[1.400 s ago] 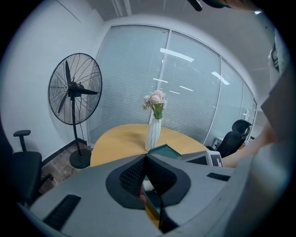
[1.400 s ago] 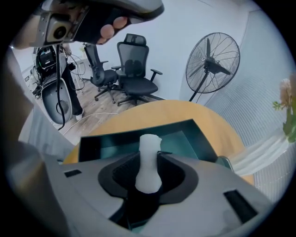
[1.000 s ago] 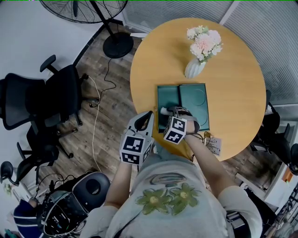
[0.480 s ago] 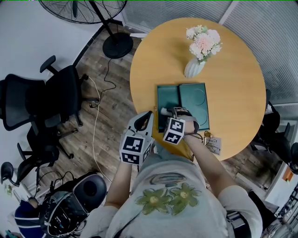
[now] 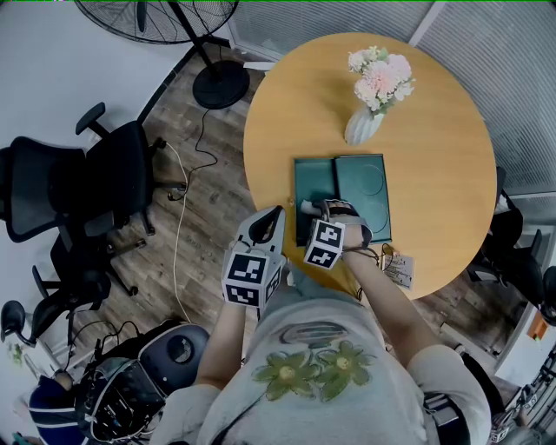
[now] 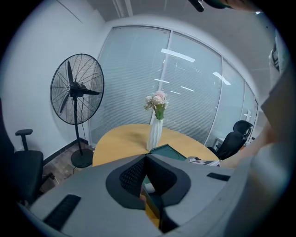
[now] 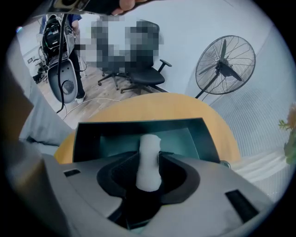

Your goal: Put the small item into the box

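Note:
A dark green box (image 5: 314, 184) lies open on the round wooden table (image 5: 434, 130), its lid (image 5: 365, 193) flat to the right. My right gripper (image 5: 310, 209) hangs over the box's near left part. Between its jaws is a small white cylinder-like item (image 7: 149, 157), and both pads still touch it as the jaws are opening. The item points into the box's open tray (image 7: 185, 138). My left gripper (image 5: 270, 218) hovers off the table's near edge, left of the box, shut and empty, with its tips (image 6: 146, 157) meeting.
A white vase of pink flowers (image 5: 367, 117) stands behind the box. A printed card with keys (image 5: 398, 269) lies at the table's near right edge. A floor fan (image 5: 174, 17) and black office chairs (image 5: 87, 182) stand to the left on the wood floor.

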A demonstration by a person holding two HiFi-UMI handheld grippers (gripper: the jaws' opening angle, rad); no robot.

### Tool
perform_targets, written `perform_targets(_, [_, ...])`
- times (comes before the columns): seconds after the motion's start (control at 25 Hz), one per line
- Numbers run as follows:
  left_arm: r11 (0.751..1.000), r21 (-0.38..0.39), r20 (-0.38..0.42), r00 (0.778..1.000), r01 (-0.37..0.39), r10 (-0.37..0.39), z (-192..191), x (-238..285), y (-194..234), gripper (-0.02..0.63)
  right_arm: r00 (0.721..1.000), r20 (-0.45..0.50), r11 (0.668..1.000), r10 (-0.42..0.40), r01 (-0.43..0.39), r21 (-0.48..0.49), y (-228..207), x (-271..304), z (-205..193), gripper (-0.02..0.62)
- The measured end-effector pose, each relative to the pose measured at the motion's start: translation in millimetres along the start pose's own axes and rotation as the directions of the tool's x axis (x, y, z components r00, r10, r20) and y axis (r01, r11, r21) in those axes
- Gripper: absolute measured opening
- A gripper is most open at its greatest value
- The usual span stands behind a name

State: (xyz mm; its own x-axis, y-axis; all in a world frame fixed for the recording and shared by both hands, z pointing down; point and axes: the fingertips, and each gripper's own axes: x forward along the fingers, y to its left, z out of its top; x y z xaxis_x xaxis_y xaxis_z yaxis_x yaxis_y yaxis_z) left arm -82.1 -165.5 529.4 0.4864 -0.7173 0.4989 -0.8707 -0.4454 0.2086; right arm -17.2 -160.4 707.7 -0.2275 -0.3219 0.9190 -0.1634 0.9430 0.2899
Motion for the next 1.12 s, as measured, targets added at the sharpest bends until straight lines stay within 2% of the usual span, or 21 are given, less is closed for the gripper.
perform_targets(0.16, [1.0,0.0,0.002,1.0,-0.003,0.003,0.1,-2.4,0.2,-0.006,1.0,0.007,1.0,0.004,-0.004,0.019,1.0,-1.5,-0.1,0.156])
perform_targets(0.4, [1.0,0.006,0.009,1.0,-0.006,0.006,3.3,-4.5,-1.6,-0.006,0.998,0.065,0.99,-0.01,0.001,0.14,-9.6,-15.8,1.5,0.156])
perform_targets(0.68, [1.0,0.021,0.021,1.0,0.001,-0.001,9.7,-7.6,-8.9,-0.006,0.99,0.134,0.96,-0.051,0.012,0.279,-25.9,-37.4,3.1,0.156])
perform_targets(0.88, [1.0,0.03,0.031,1.0,-0.002,0.001,15.6,-10.3,-11.9,-0.006,0.97,0.231,0.92,-0.079,-0.018,0.391,-38.9,-60.4,14.5,0.155])
perform_targets(1.12, [0.999,0.037,0.042,0.999,-0.002,0.0,19.6,-15.2,-16.1,-0.006,0.93,0.325,0.878,-0.169,-0.008,0.478,-54.9,-99.8,28.8,0.144])
